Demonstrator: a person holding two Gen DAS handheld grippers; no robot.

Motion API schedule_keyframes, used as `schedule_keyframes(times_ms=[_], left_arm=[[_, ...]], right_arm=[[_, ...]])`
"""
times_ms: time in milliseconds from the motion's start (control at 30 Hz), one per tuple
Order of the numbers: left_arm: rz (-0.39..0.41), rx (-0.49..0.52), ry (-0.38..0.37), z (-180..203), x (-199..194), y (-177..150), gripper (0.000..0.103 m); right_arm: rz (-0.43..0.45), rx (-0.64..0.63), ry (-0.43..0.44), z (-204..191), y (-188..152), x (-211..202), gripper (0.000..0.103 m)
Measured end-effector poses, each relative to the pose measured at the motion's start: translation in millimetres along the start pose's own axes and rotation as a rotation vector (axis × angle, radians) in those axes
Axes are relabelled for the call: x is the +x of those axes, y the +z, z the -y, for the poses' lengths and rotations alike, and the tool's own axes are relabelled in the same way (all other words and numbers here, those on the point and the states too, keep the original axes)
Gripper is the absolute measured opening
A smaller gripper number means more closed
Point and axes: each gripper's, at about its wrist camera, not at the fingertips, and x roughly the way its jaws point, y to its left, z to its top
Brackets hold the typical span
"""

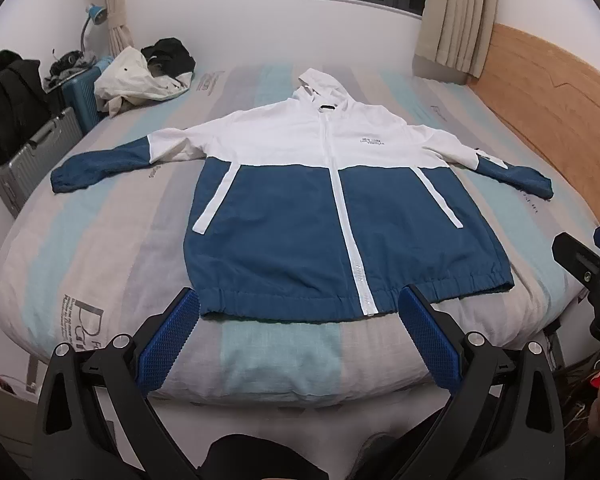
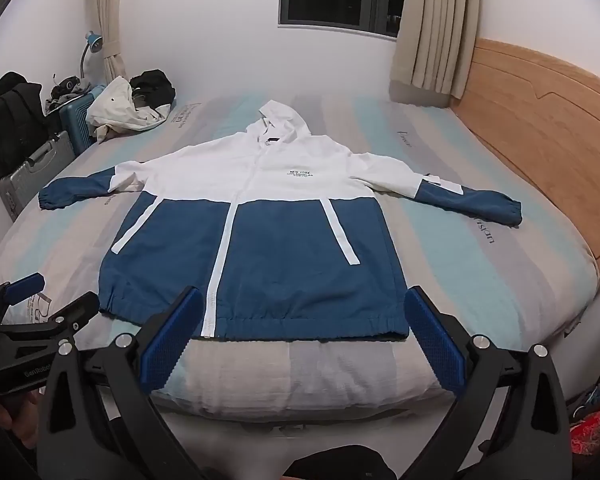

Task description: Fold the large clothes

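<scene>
A blue and white hooded jacket point(image 1: 300, 208) lies flat and front up on the striped bed, zipped, both sleeves spread out; it also shows in the right wrist view point(image 2: 268, 248). My left gripper point(image 1: 300, 300) is open and empty, held just short of the jacket's hem near the bed's front edge. My right gripper point(image 2: 304, 300) is open and empty, also just short of the hem. The right gripper shows at the right edge of the left wrist view point(image 1: 580, 256), and the left gripper at the left edge of the right wrist view point(image 2: 56, 296).
A pile of white and black clothes point(image 1: 144, 72) lies at the bed's far left corner. Suitcases point(image 1: 32, 156) and a black bag stand left of the bed. A wooden headboard point(image 1: 548, 92) runs along the right side. The bed point(image 1: 260, 360) is covered in a striped sheet.
</scene>
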Motion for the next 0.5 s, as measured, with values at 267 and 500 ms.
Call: schedule_keyframes(times_ms=[267, 500], left_arm=[[0.005, 0.009, 0.010, 2.2, -0.8, -2.3, 0.097], [0.006, 0.007, 0.015, 1.8, -1.5, -2.9, 0.097]], right_arm=[[-0.004, 0.001, 0.002, 5.2, 1.8, -1.4, 0.096], [-0.006, 0.005, 0.004, 5.1, -1.6, -2.7, 0.096]])
